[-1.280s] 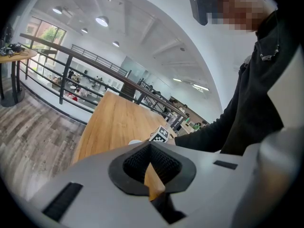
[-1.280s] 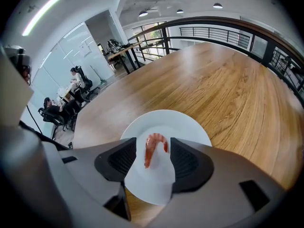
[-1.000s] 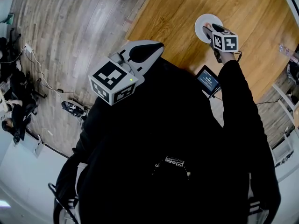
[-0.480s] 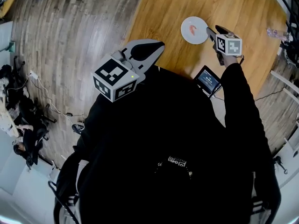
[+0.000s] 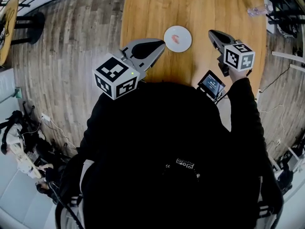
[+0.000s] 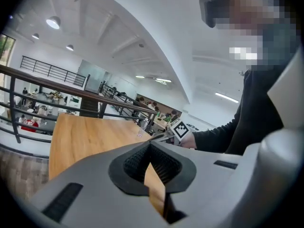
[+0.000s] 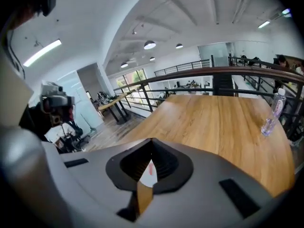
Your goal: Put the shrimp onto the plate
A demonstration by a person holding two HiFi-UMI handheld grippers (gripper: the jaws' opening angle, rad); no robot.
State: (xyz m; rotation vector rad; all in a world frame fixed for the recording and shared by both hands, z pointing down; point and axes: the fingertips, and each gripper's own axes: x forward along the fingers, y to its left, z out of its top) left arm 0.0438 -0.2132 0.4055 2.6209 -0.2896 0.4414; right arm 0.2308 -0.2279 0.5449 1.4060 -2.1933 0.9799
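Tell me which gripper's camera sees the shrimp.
The right gripper: the shrimp on the plate shows behind its jaws. The left gripper sees only bare table.

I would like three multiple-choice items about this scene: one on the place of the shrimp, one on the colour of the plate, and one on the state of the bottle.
1. The shrimp lies: A beside the plate; B under the plate; C on the plate.
2. The plate is: A white; B blue; C black.
3. The bottle: A lies on its side; B stands upright; C is upside down.

Answers:
1. C: the shrimp rests inside the plate's rim.
2. A: the plate shows plain white.
3. B: in the right gripper view its cap points up.
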